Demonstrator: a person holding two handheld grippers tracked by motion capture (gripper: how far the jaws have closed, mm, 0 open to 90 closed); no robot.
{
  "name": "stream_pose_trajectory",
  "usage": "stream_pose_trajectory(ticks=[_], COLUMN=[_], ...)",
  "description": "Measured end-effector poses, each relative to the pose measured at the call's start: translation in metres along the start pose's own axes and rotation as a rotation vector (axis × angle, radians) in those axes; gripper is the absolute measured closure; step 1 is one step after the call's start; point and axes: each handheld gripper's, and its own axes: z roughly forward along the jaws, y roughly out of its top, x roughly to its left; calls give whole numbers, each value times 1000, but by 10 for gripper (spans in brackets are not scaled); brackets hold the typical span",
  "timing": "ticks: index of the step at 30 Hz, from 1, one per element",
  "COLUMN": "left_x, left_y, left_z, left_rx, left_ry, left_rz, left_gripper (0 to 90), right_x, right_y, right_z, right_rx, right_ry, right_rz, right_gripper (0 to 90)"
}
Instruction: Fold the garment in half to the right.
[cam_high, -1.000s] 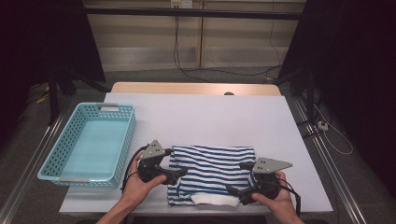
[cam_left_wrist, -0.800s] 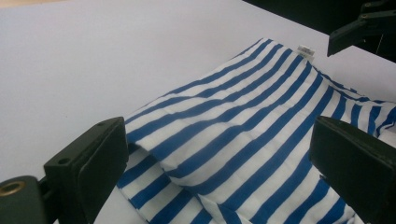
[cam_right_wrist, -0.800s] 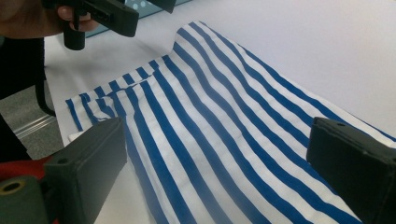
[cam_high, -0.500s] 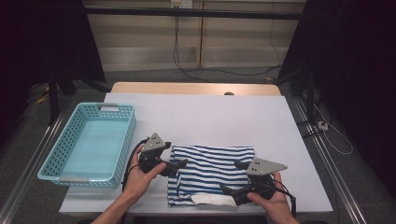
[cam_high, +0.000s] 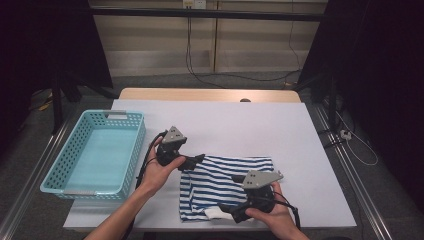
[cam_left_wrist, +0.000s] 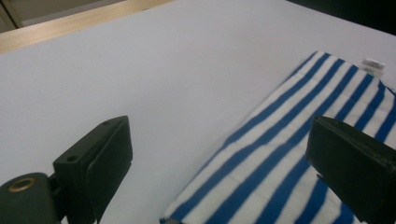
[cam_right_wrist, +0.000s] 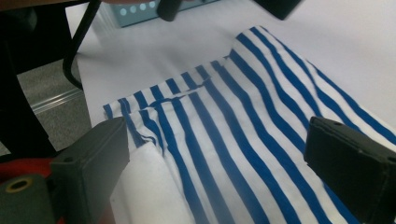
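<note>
Since a second ago the left gripper has lifted and drawn back toward the left side of the garment, its jaws now standing wide apart above that edge, while the right gripper has slid lower along the near edge of the table and sits with its jaws likewise spread, holding nothing. In the left gripper view the two black pads straddle the border where cloth meets bare tabletop; in the right gripper view the pads bracket the near corner of the fabric, where a plain white cuff or hem pokes out.

Between them lies the folded blue-and-white striped cotton shirt, flat on the white rectangular table, close to its near edge and a little right of the left-hand corner. A small white label shows at its far side. Beside the table's left edge sits the light-blue perforated plastic basket, empty as far as I can see.

The shirt looks light, soft and limp (it will sag and unfold if pinched at a single layer), so I would judge the safest hold to be through all the folded layers at two opposite edges, each gripper closing on the full thickness, then lifting together, level.
</note>
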Motion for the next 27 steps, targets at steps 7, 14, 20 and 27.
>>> stream_pose_trajectory(ticks=[7,14,20,27], left_x=[11,12,17,21], left_y=[-10,-13,-15,-23], left_z=[8,11,9,9], left_rx=[36,76,88,105], left_ry=[-50,-52,-31,-33], left_rz=[-52,-67,-83,-82], left_gripper=[57,49,84,249], right_x=[12,26,32,37], right_y=[10,20,24,22], right_z=[21,43,58,68], right_rx=[65,131,148,181], right_ry=[62,131,191,202], right_rz=[-27,-56,-73,-93], right_gripper=[114,262,438,555])
